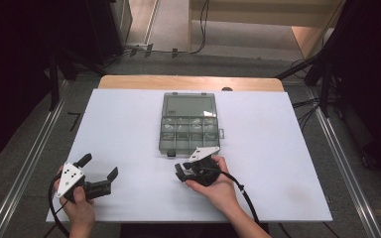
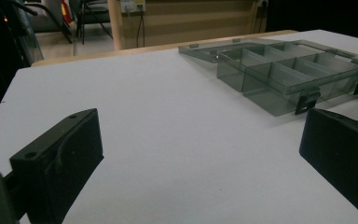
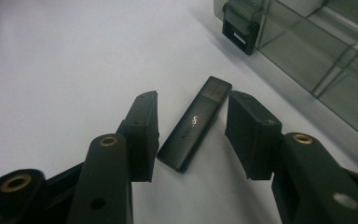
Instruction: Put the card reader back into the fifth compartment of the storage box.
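A smoky clear compartment box (image 1: 188, 125) lies open at the table's middle, its lid folded back; it also appears in the left gripper view (image 2: 289, 74) and in the right gripper view (image 3: 326, 51). A black USB stick (image 3: 195, 123) lies flat on the white table just in front of the box's latch. My right gripper (image 3: 193, 135) straddles the stick, jaws open on either side and not touching it; in the high view my right gripper (image 1: 181, 172) sits low near the box's front edge. My left gripper (image 1: 99, 167) rests wide open at the table's near left, with nothing between its jaws (image 2: 200, 154).
The white table top (image 1: 124, 129) has bare surface left and right of the box. Its near edge runs close to both hands. Beyond the far edge are a wooden strip, cables on the floor and dark stands at both sides.
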A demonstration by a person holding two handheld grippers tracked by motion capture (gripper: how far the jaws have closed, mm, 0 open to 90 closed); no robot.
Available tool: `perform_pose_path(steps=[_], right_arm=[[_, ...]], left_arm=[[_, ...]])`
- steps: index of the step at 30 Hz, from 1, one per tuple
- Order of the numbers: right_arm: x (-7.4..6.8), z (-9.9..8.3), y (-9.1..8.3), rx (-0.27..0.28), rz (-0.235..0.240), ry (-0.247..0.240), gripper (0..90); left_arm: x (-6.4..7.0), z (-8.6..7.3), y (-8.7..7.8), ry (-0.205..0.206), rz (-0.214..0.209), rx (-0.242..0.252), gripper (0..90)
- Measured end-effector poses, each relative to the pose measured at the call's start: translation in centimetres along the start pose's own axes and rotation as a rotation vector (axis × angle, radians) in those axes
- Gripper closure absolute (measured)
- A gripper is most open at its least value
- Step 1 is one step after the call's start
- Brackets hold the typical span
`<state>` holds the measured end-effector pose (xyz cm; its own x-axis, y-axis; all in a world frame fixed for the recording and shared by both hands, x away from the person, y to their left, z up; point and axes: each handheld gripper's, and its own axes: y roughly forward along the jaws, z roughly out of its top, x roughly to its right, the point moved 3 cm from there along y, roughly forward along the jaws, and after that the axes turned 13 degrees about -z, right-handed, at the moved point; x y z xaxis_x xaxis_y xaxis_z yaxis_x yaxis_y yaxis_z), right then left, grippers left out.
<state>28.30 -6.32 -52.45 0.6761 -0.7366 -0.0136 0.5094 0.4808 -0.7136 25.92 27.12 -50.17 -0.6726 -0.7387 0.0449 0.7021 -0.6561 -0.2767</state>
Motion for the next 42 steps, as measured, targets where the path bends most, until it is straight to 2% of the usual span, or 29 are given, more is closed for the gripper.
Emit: perform_pose_path(steps=[6,11,12,14,28,42], right_arm=[[-0.2,-0.1,0.4,-0.02,-0.011,-0.006,56.7],[-0.5,-0.2,0.7,-0.033,-0.042,-0.016,60.2],[-0.7,-0.3,0.7,-0.034,-0.072,-0.023,64.9],[-0.7,-0.3,0.7,-0.034,-0.1,-0.033,71.2],[-0.3,0.0,0.2,-0.014,-0.066,-0.03,71.6],[0.5,0.9,-0.9,0.023,-0.054,-0.013,71.6]], left_arm=[[-0.1,0.0,-0.1,-0.009,0.004,0.007,0.0],[0.0,0.0,0.0,-0.005,0.003,0.004,0.0],[0.0,0.0,0.0,-0.005,0.002,0.004,0.0],[-0.1,0.0,0.0,-0.007,0.004,0.004,0.0],[0.0,0.0,0.0,-0.005,0.001,0.006,0.0],[0.0,0.0,0.0,0.001,0.0,0.0,0.0]])
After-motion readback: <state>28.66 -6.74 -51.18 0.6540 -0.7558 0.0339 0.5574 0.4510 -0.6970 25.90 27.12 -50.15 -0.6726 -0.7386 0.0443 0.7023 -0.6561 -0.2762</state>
